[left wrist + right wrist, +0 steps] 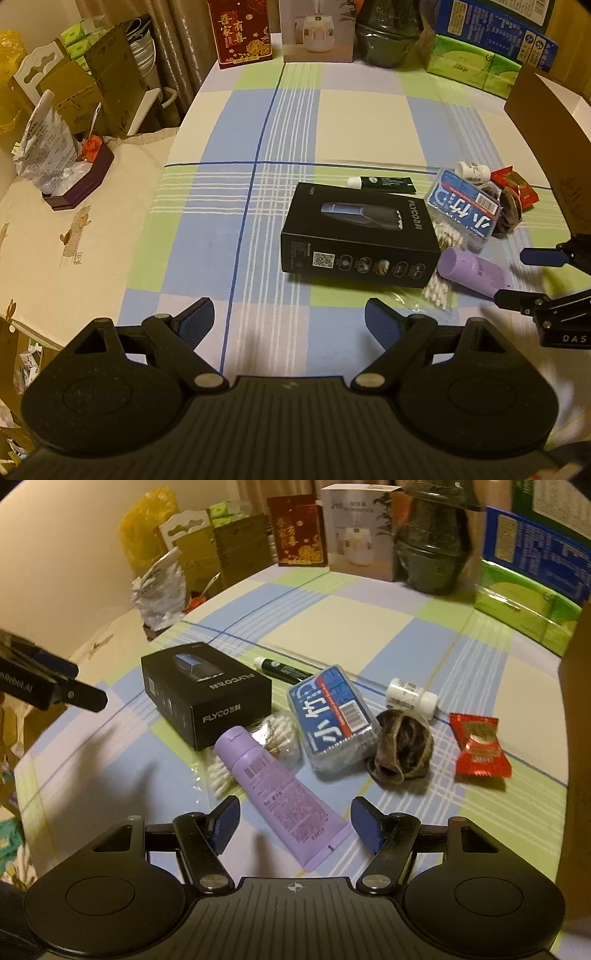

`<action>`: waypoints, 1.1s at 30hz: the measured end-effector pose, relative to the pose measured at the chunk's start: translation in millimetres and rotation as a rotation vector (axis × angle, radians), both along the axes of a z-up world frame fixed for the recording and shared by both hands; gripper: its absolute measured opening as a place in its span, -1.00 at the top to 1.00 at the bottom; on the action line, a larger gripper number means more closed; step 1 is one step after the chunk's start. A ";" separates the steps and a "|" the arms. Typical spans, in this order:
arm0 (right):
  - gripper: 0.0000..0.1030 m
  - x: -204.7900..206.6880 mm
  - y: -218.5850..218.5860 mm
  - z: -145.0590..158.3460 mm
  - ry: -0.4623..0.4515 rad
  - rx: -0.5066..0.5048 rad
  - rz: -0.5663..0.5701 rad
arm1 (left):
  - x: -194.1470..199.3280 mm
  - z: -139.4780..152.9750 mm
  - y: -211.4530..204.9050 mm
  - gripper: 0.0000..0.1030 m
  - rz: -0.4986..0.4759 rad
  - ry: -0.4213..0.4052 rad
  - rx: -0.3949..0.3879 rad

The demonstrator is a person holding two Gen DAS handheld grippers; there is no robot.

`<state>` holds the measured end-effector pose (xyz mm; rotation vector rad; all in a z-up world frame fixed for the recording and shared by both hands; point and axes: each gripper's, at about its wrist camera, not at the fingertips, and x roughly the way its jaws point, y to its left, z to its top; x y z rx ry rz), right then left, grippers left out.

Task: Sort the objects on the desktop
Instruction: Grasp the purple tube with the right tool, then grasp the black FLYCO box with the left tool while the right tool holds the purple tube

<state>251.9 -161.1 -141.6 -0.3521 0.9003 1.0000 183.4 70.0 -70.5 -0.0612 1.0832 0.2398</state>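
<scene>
right wrist view has the right gripper (293,825) low over the purple tube (275,792), its fingers (227,821) straddling the tube's flat crimped end with a gap on each side, so they are released and grasp nothing. the tube lies flat on the checked surface (369,627), near and centre in this view, its long axis running from the near right to the far left, with the round cap pointing far-left toward the black flyco box (205,692) and the crimped tail pointing at the gripper. my worry is the grip point: the tail is thin and flat, so a pinch there may let the heavier cap end droop or slip out when lifted. the cap also rests on the bag of cotton swabs (255,749), which lies against the box, so dragging the tube could pull the bag along or nudge the blue floss pick case (334,718) just to the right. left wrist view shows the left gripper (290,321) spread wide and empty over bare cloth, near the box, well clear.
</scene>
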 end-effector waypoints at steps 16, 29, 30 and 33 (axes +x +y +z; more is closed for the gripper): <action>0.26 -9.7 7.7 -15.8 -0.044 -0.082 0.037 | 18.6 -6.1 4.1 -0.68 -0.077 -0.004 -0.018; 0.31 -1.6 -61.4 -7.3 0.032 -0.160 -0.336 | 52.7 2.4 -25.7 -0.71 -0.207 -0.055 -0.032; 0.31 -1.2 -65.6 -7.1 0.033 -0.160 -0.351 | 56.7 1.6 -31.0 -0.71 -0.224 -0.055 -0.027; 0.31 -0.4 -74.1 -6.0 0.044 -0.149 -0.387 | 68.0 -4.0 -48.4 -0.74 -0.270 -0.062 0.009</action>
